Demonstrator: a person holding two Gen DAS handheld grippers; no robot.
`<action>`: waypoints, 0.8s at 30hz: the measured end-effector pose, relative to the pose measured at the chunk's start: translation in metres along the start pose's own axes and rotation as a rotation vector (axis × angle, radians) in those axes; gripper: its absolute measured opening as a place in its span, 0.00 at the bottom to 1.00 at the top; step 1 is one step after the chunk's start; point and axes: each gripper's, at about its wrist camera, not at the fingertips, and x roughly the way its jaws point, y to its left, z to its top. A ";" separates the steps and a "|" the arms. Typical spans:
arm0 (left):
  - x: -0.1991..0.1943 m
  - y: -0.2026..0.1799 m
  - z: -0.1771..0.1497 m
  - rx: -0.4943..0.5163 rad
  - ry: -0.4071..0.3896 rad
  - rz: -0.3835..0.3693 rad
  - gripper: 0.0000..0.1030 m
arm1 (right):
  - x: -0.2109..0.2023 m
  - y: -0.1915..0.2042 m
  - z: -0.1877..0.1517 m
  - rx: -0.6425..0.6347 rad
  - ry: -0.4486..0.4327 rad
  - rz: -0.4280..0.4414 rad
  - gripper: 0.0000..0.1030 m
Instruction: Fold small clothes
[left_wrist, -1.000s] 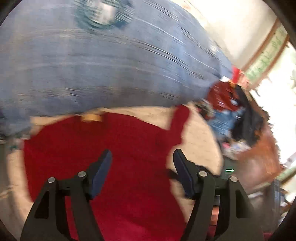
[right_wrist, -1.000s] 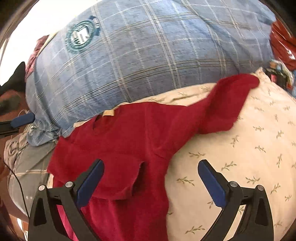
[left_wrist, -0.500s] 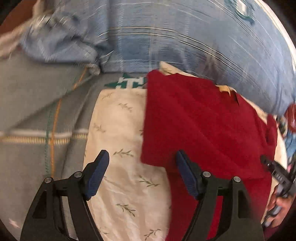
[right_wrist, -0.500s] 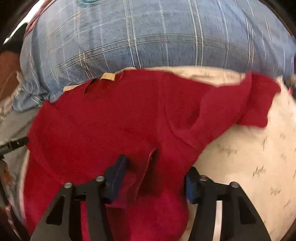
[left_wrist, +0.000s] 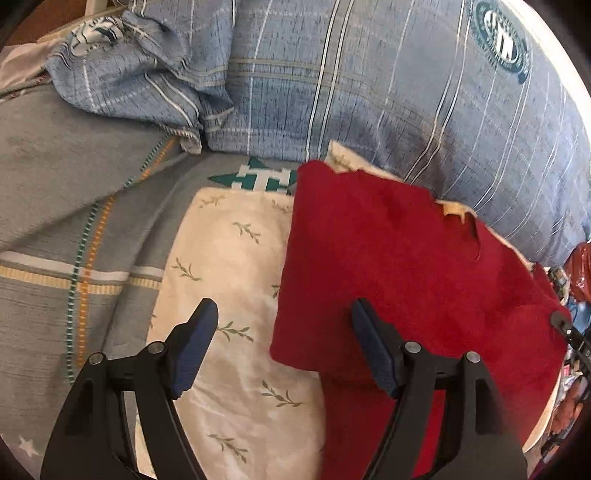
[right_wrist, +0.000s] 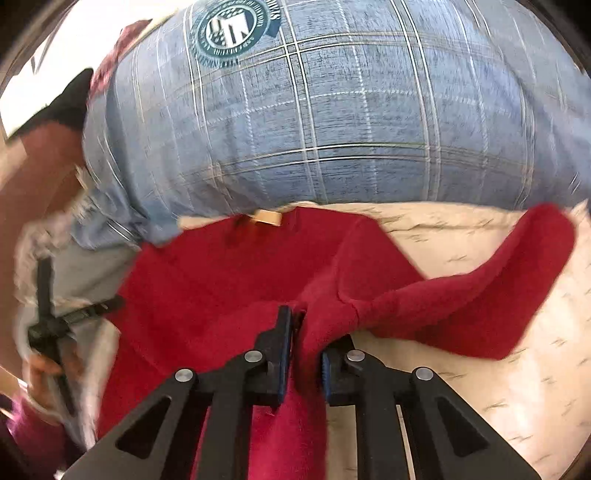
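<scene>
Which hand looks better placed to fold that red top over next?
Probably the right. Its fingers are closing with a bunch of the red top between them; the left gripper is open, straddling the top's edge, gripping nothing.

The small red fleece shirt (left_wrist: 406, 280) lay on the cream leaf-printed pillow (left_wrist: 229, 280). Behind the pillow stood the big blue checked cushion (left_wrist: 369, 85). Left of the pillow spread the grey striped blanket (left_wrist: 66, 206), which the pillow rested on.

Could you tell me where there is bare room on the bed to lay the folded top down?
Free: cream leaf-print pillow left of the red top, and grey bedspread beyond it. Crowded: blue plaid pillow behind.
</scene>
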 end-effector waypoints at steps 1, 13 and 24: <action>0.004 0.000 -0.001 -0.004 0.008 0.007 0.72 | 0.002 0.000 -0.002 -0.020 0.014 -0.028 0.12; 0.015 -0.012 -0.005 0.035 0.005 0.027 0.73 | -0.018 0.001 -0.001 0.019 -0.049 -0.012 0.55; 0.011 -0.012 -0.007 0.053 0.013 0.020 0.73 | 0.028 -0.024 -0.049 0.085 0.084 -0.064 0.52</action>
